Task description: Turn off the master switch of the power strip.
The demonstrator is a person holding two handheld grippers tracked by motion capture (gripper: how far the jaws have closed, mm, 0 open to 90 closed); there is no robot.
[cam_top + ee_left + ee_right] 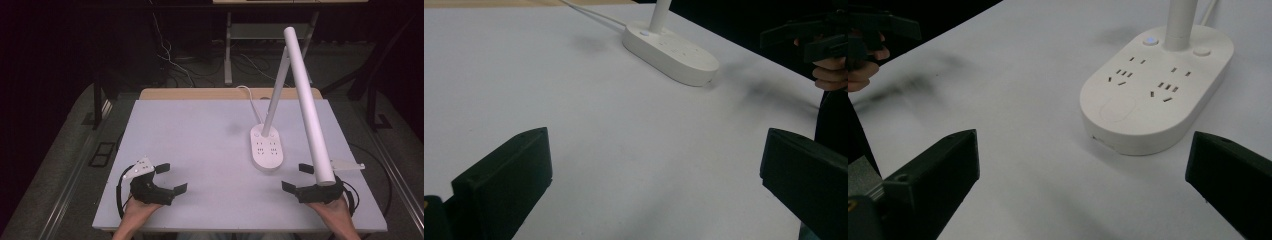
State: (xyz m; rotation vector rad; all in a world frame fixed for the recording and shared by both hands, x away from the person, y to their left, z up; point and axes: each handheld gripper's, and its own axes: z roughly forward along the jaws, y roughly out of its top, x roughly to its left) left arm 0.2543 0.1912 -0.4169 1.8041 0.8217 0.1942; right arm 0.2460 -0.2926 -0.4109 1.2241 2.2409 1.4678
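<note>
High view: white lamp base stands near right claw.

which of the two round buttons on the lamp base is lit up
The button to the left of the stem in the right gripper view glows bluish; the other button is plain white.

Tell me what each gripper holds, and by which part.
Nothing: the left gripper and right gripper both stand open over the table, apart from the lamp base.
</note>
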